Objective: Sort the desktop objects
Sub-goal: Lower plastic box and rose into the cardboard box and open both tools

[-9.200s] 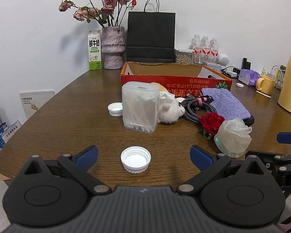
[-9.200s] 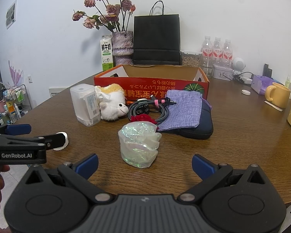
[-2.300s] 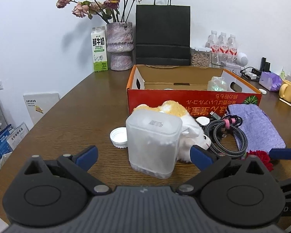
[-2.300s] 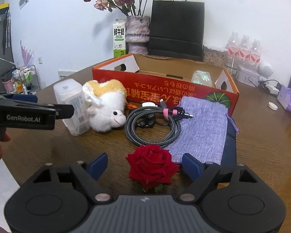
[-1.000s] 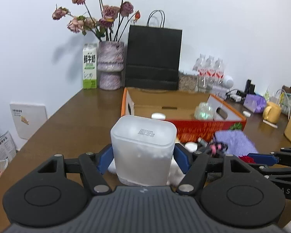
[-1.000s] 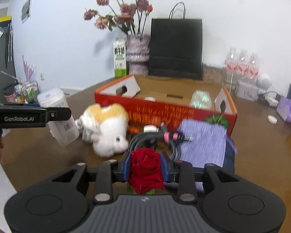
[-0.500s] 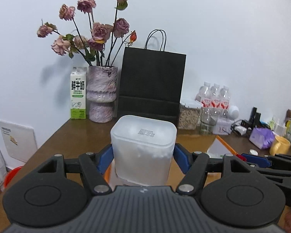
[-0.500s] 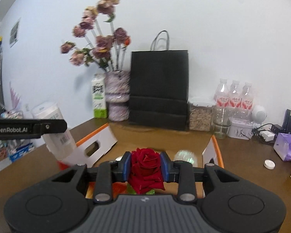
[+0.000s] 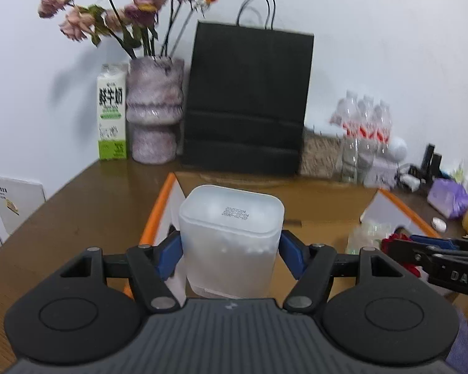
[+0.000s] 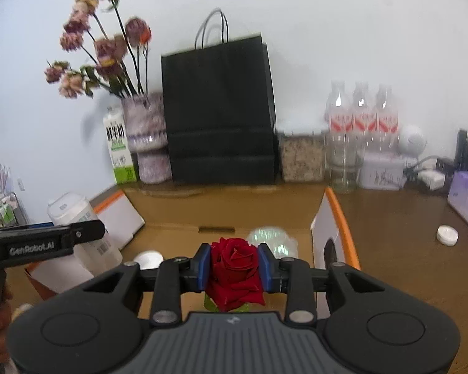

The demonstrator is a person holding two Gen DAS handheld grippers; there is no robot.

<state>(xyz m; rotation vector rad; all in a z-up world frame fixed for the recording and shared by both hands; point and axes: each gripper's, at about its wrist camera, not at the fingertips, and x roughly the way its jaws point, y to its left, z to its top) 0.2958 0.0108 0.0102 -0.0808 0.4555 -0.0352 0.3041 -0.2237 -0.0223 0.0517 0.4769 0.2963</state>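
My left gripper (image 9: 230,254) is shut on a frosted plastic box of cotton swabs (image 9: 230,240) and holds it above the left end of the open orange cardboard box (image 9: 159,215). My right gripper (image 10: 234,268) is shut on a red rose (image 10: 234,265) and holds it over the middle of the same box (image 10: 343,227). Inside the box lie an iridescent wrapped object (image 10: 269,238) and a white cap (image 10: 148,258). The left gripper with the swab box (image 10: 68,212) shows at the left of the right wrist view; the right gripper with the rose (image 9: 396,243) shows at the right of the left wrist view.
Behind the box stand a black paper bag (image 9: 246,99), a vase of dried flowers (image 9: 154,109), a milk carton (image 9: 110,112), a jar (image 10: 301,152) and three water bottles (image 10: 361,115). A purple pouch (image 10: 466,196) and a white cap (image 10: 447,235) lie to the right.
Both grippers have moved forward and tilted down over the cardboard box, each still holding its object. The inside of the box has come into view.
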